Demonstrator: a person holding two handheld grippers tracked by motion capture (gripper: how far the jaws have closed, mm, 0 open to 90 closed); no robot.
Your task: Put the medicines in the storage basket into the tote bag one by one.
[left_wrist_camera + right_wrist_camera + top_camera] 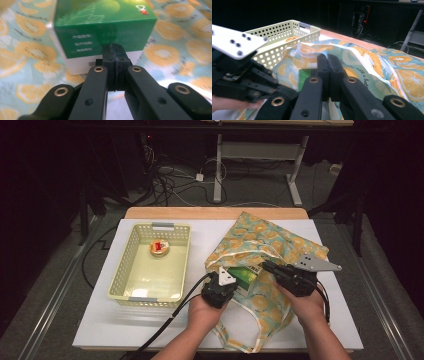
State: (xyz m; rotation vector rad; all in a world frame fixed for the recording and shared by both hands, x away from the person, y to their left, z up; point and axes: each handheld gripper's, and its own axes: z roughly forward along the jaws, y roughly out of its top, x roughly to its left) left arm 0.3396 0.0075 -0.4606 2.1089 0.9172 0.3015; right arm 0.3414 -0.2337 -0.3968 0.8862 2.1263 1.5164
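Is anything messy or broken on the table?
Nothing looks broken or spilled. The orange-print cloth bag lies crumpled and skewed on the white table, with the green and white cardboard box poking from its mouth. The pale yellow plastic basket sits straight, with a small round orange thing inside.
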